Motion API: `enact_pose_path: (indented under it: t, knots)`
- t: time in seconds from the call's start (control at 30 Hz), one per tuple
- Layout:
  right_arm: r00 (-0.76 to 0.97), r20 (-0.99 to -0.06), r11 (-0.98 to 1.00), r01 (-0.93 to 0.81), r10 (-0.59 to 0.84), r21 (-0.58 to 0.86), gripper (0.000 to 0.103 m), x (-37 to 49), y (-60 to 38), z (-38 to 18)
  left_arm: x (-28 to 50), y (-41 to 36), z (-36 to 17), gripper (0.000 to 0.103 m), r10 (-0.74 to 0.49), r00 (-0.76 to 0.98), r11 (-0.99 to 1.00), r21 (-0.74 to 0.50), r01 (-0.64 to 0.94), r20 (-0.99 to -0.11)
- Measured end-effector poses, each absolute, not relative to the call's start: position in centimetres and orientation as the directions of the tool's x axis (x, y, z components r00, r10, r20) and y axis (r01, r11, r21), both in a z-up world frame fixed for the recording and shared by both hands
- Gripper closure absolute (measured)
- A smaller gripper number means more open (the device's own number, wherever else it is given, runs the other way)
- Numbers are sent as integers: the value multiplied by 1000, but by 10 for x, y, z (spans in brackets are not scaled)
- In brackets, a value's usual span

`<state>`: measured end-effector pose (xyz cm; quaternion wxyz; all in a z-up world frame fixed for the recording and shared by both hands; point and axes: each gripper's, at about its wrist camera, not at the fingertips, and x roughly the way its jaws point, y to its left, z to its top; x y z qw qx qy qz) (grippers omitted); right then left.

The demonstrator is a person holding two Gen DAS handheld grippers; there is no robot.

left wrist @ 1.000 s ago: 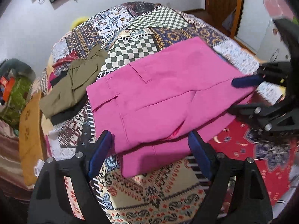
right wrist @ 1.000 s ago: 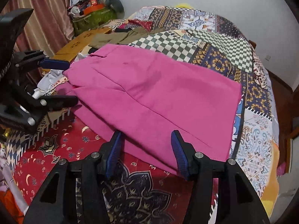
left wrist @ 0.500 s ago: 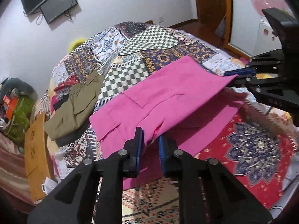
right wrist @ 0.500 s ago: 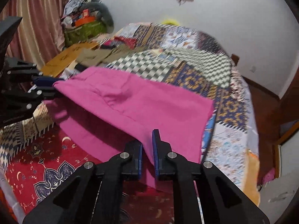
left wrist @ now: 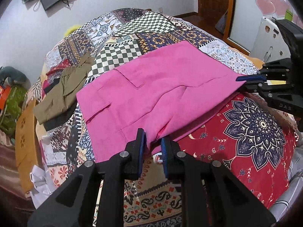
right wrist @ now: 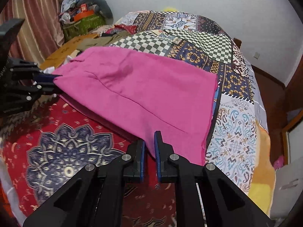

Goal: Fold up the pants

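Observation:
The pink pants lie folded on the patchwork bed cover, also seen in the right wrist view. My left gripper is shut on the near edge of the pants at the waist end and holds it lifted a little off the bed. My right gripper is shut on the near edge at the leg end. Each gripper shows in the other's view: the right one at the pants' right corner, the left one at the left corner.
Folded olive and dark clothes lie on the bed left of the pants. A red patterned cloth covers the near bed. A wooden headboard, a pile of bags and a curtain stand on the left.
Both grippers went from open to shut on the near edge of the pink pants and lifted that edge; the cloth now stretches between them.

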<state>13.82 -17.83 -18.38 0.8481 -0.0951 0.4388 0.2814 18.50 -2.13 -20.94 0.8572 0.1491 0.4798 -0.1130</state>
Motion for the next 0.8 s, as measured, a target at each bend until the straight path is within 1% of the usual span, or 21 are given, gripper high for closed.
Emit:
enact_pose_path:
  t: [0.03, 0.1, 0.13, 0.17, 0.2, 0.23, 0.27, 0.3, 0.33, 0.37, 0.43, 0.6, 0.7, 0.8]
  knots:
    - [452, -798, 824, -559, 399, 96, 94, 138, -179, -182, 185, -19, -209, 83, -55, 511, 932, 139, 334, -858]
    - [431, -810, 824, -555, 397, 109, 91, 136, -178, -178, 184, -15, -207, 80, -71, 494, 936, 114, 334, -866]
    - [426, -814, 826, -553, 394, 110, 87, 135, -177, -176, 183, -13, -205, 78, -82, 488, 936, 102, 337, -869]
    - [421, -818, 826, -552, 392, 113, 82, 135, -177, -175, 180, -11, -202, 74, -91, 487, 936, 93, 341, -868]
    - [414, -820, 825, -552, 396, 120, 79, 133, -178, -171, 178, -10, -200, 66, -96, 488, 935, 90, 343, -867]
    - [412, -818, 824, -553, 402, 126, 73, 132, -179, -168, 175, -8, -197, 60, -97, 492, 934, 92, 346, -865]
    - [413, -813, 821, -555, 410, 133, 66, 131, -180, -165, 172, -5, -193, 49, -94, 507, 932, 103, 347, -857]
    - [415, -805, 819, -555, 423, 144, 62, 129, -182, -160, 169, -2, -189, 47, -88, 526, 933, 115, 341, -846]
    - [418, -799, 819, -552, 433, 156, 55, 128, -183, -156, 168, 2, -183, 47, -85, 543, 935, 121, 332, -836]
    - [423, -788, 819, -547, 447, 171, 53, 128, -184, -151, 168, 6, -180, 47, -87, 547, 938, 116, 327, -833]
    - [427, -765, 814, -542, 482, 210, 53, 129, -185, -142, 171, 15, -169, 47, -96, 560, 949, 95, 302, -823]
    - [451, -712, 812, -503, 539, 295, 52, 145, -176, -128, 194, 30, -151, 41, -111, 583, 977, 19, 211, -805]
    - [455, -698, 812, -482, 553, 330, 52, 155, -162, -128, 211, 33, -153, 41, -132, 561, 985, -45, 165, -817]
    - [437, -699, 806, -470, 566, 359, 52, 162, -148, -135, 221, 28, -162, 41, -136, 542, 986, -60, 156, -829]
